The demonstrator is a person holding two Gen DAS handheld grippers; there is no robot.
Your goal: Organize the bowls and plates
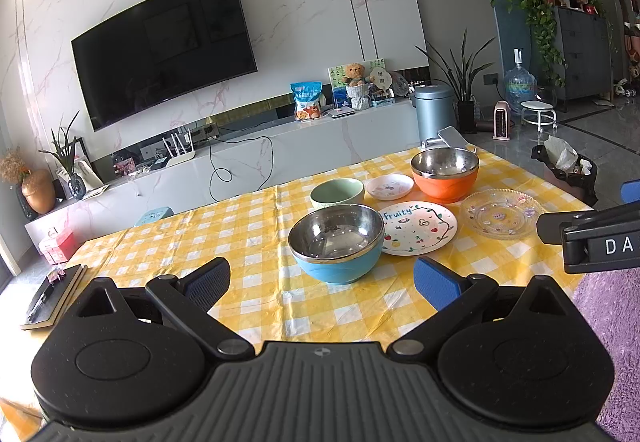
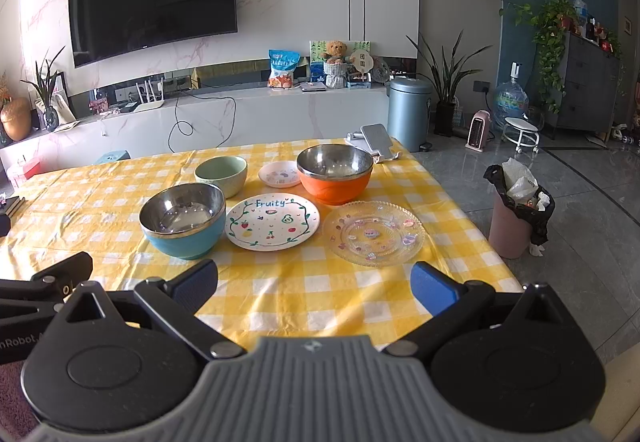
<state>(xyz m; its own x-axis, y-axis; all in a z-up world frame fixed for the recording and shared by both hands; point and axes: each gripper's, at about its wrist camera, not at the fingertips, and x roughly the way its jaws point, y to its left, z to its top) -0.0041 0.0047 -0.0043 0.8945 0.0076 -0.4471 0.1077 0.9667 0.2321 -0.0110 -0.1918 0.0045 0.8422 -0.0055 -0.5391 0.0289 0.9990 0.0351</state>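
Note:
On the yellow checked tablecloth (image 2: 280,282) stand a blue steel-lined bowl (image 2: 183,219), a pale green bowl (image 2: 221,170), an orange steel-lined bowl (image 2: 335,173), a small pink plate (image 2: 279,173), a white "Fruity" plate (image 2: 272,221) and a clear glass plate (image 2: 373,232). They also show in the left wrist view: blue bowl (image 1: 336,242), green bowl (image 1: 337,193), orange bowl (image 1: 445,172), pink plate (image 1: 389,187), Fruity plate (image 1: 418,228), glass plate (image 1: 502,213). My left gripper (image 1: 322,280) is open and empty before the blue bowl. My right gripper (image 2: 314,282) is open and empty, near the glass plate.
A phone stand (image 2: 376,141) sits at the table's far right corner. A pink bin with a black bag (image 2: 518,209) stands on the floor right of the table. A notebook (image 1: 52,298) lies at the left edge. A purple rug (image 1: 612,322) lies at the near right.

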